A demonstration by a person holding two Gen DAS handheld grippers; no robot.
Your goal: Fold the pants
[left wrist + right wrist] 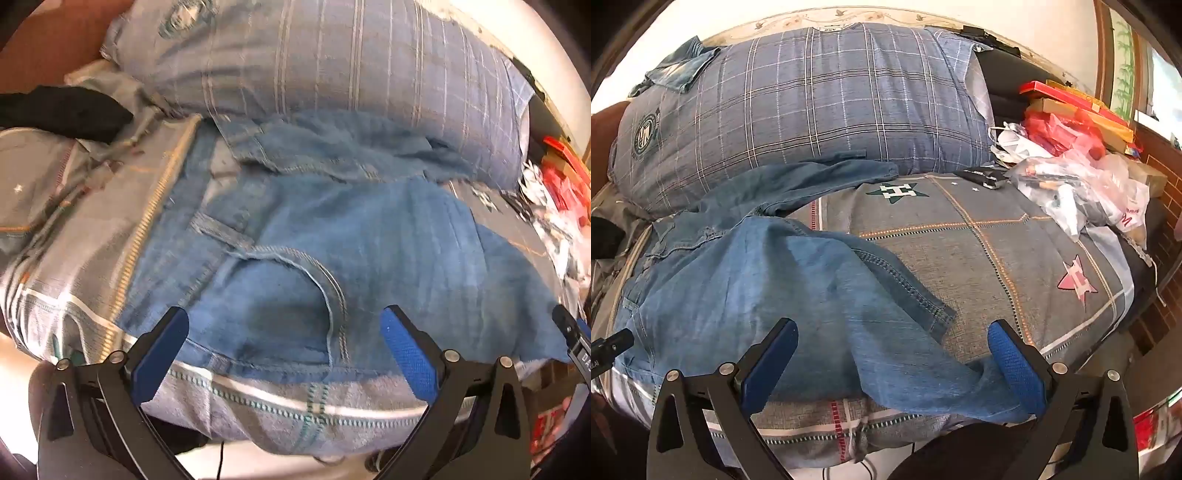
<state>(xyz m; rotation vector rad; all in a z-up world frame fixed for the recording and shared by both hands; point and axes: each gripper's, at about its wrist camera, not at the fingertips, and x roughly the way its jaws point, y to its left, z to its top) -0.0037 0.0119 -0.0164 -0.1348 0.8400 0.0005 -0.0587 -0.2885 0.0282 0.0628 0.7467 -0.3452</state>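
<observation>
Blue denim pants lie crumpled on the bed, waist and pocket seam toward the near edge. In the right wrist view the pants cover the left half of the bed, one leg reaching up to the pillow and a hem lying mid-bed. My left gripper is open, above the pants near the front pocket, holding nothing. My right gripper is open, with the near edge of the denim between its fingers. The right gripper's tip shows at the left view's right edge.
A grey patterned bedspread covers the bed. A large blue plaid pillow lies at the back. Plastic bags and red boxes pile at the right. A dark garment lies at the left. The bed's front edge is just below the grippers.
</observation>
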